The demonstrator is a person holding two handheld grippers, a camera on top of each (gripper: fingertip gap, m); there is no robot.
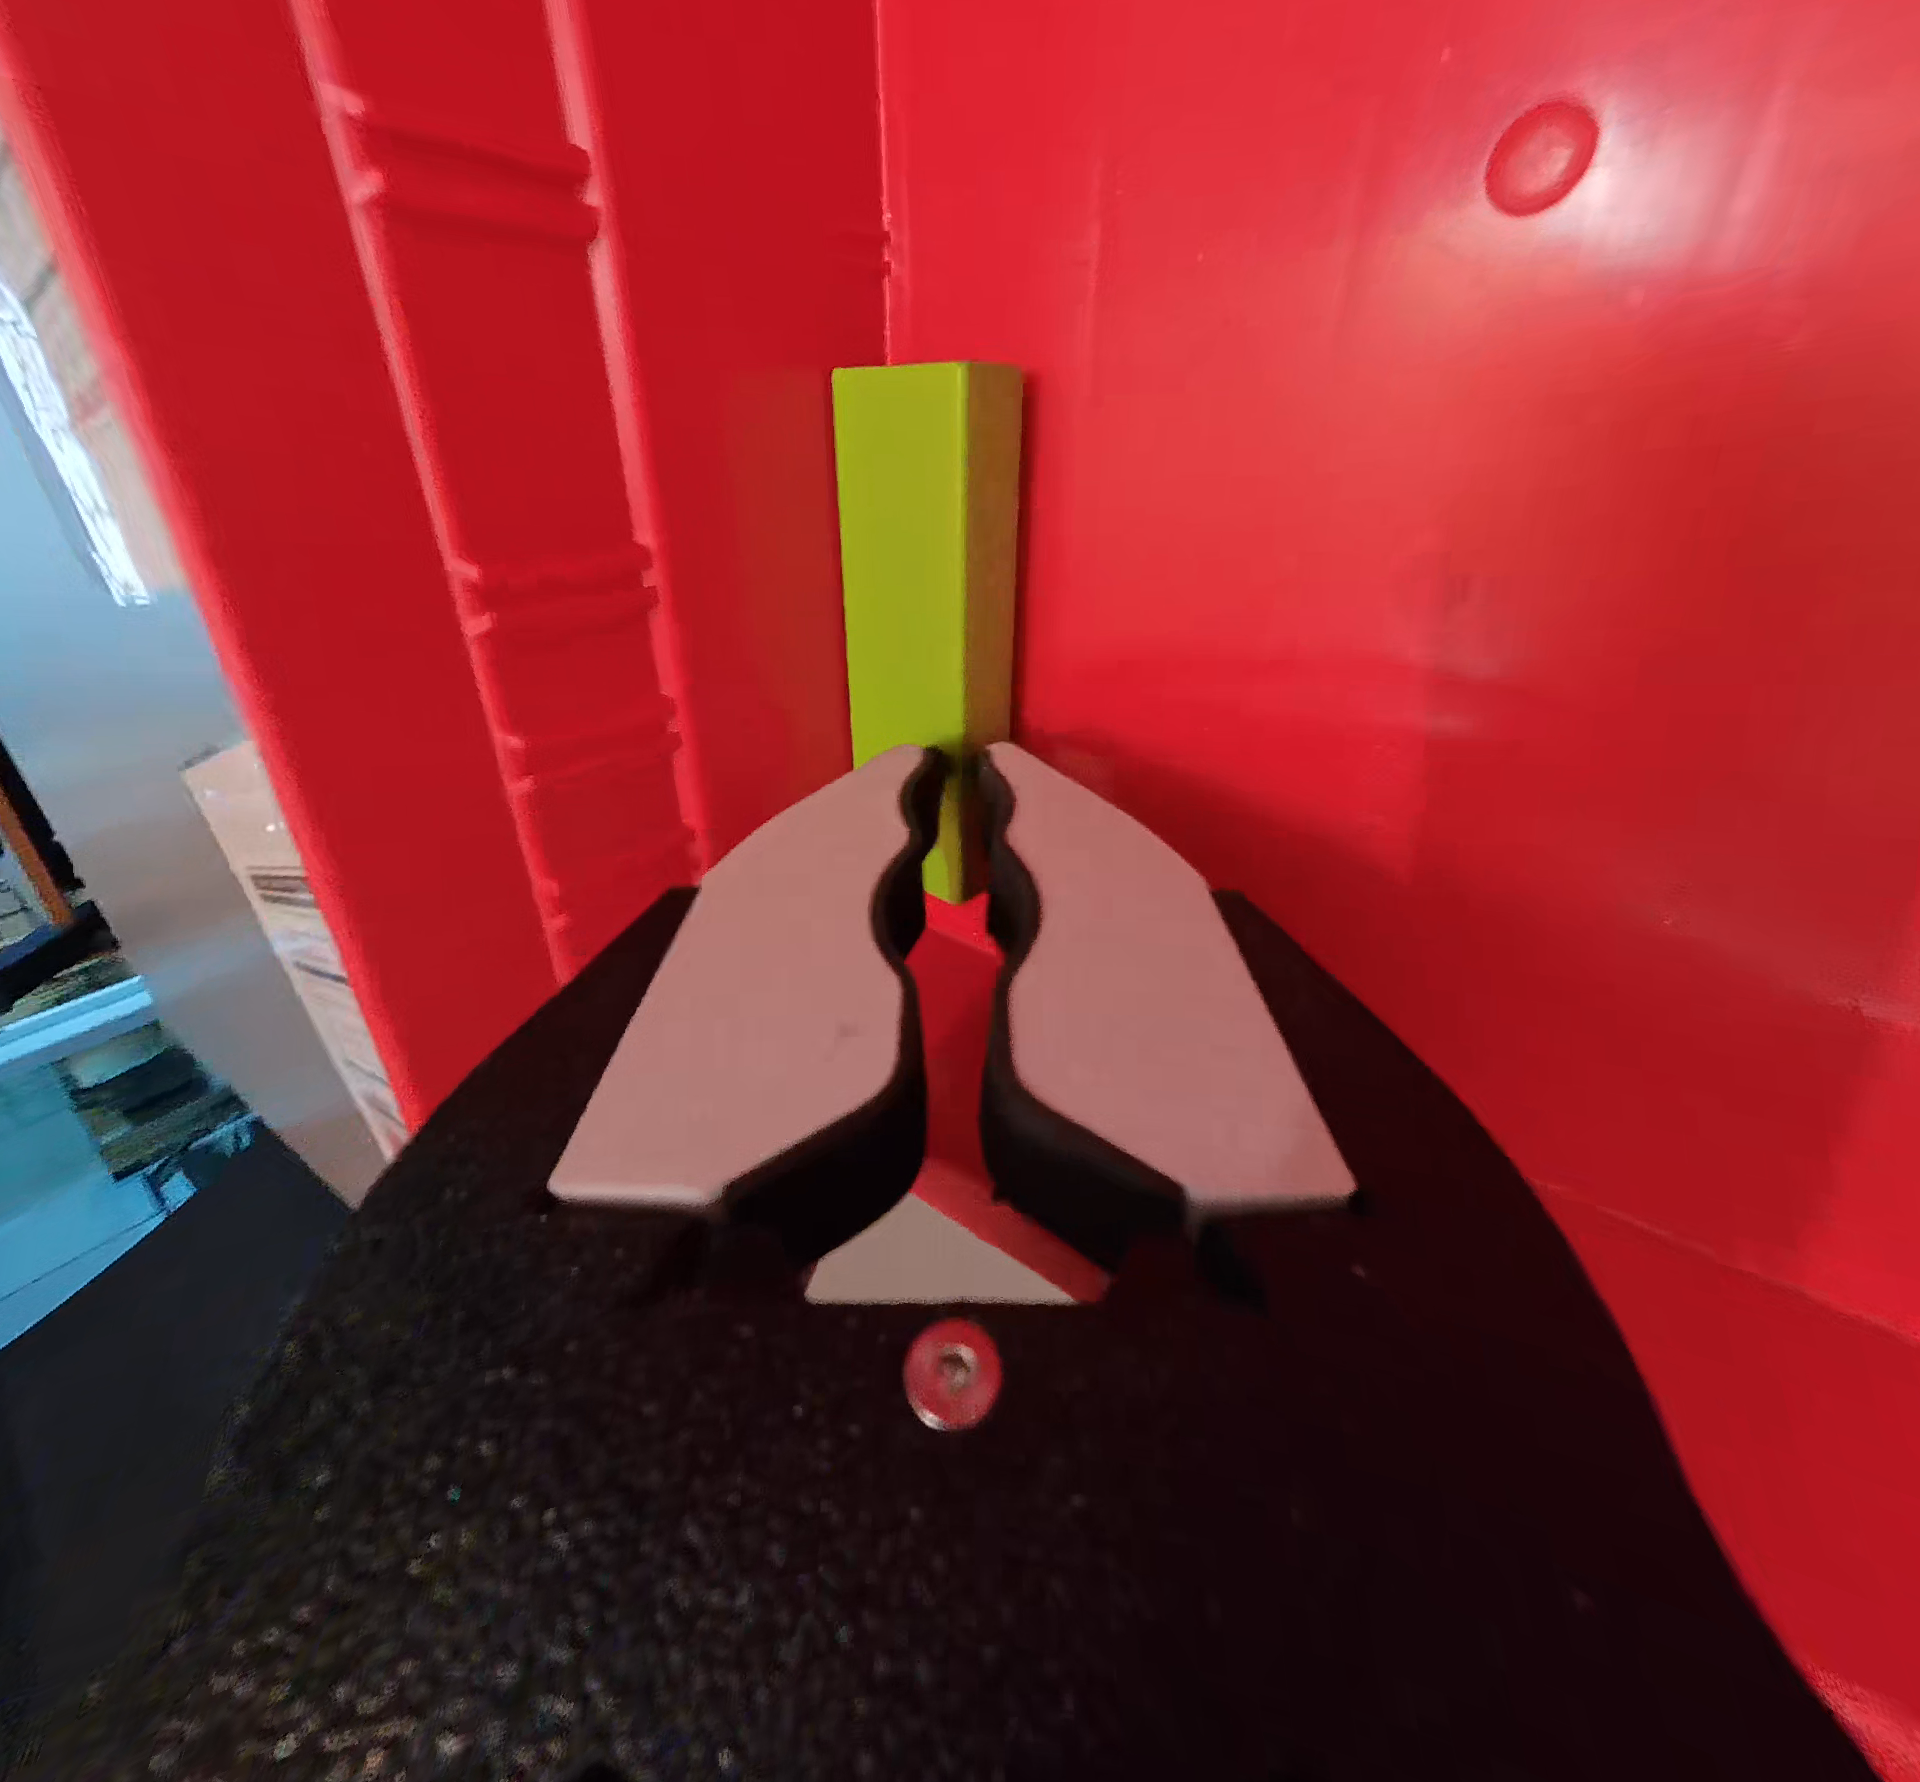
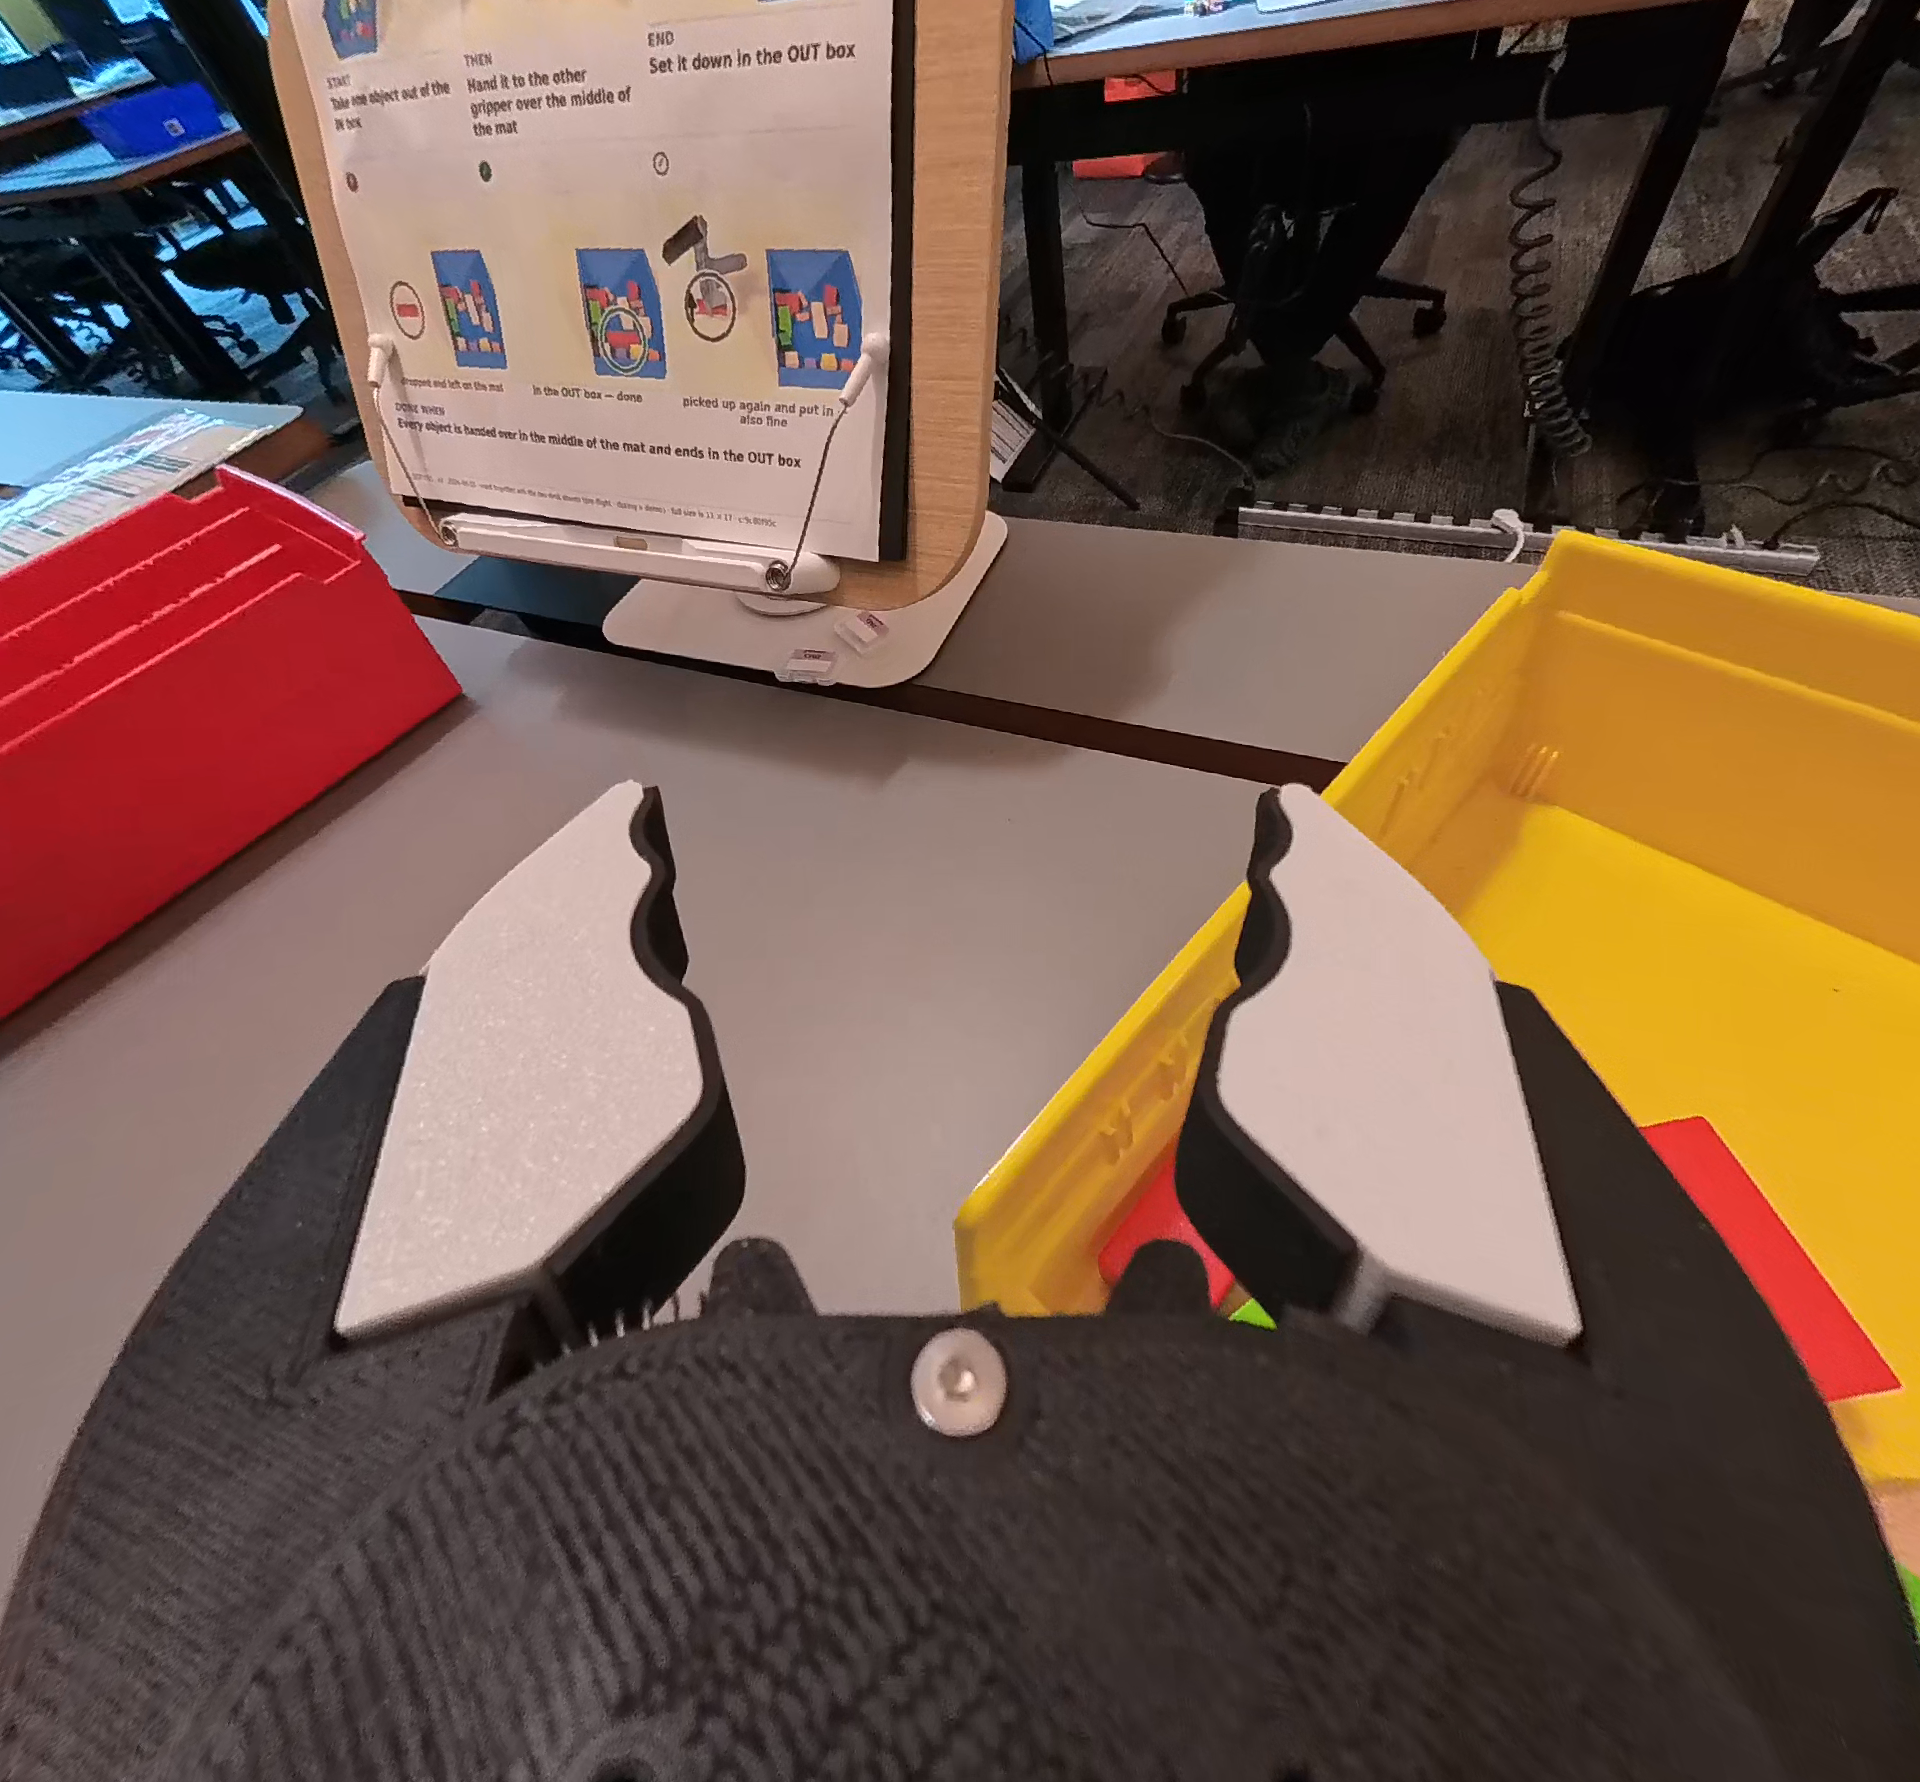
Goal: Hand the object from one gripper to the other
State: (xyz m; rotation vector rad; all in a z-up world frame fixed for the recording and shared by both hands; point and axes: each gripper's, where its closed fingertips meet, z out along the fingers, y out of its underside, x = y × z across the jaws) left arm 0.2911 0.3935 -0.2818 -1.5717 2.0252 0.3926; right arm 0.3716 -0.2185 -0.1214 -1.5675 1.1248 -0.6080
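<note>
Grey tabletop [image 2: 935, 901] out front, office desks and chairs behind, an instruction sheet on a wooden stand [image 2: 623, 205] at the far edge. Down on the left: red bin [image 1: 1351, 485] filling the left wrist view, glossy walls meeting at a corner. Tucked right into that corner, lime-green block [image 1: 909, 569], a long square bar, long axis running straight away from the camera along the fingers, far end pointing up the frame, near end down between the fingertips. Left gripper [image 1: 961, 766] nearly closed, both dark pads drawn in against the bar's near end, 1 on each side, clamped on it. No sign of anything else in the visible part of the red bin. Over to the right: right gripper [image 2: 961, 797] spread wide, nothing between the 2 fingers, hanging over the table beside the yellow bin [image 2: 1455, 714]. Inside that bin, low in the near corner, red pieces [image 2: 1766, 1265] and a sliver of green [image 2: 1252, 1311], mostly hidden behind the gripper body.
</note>
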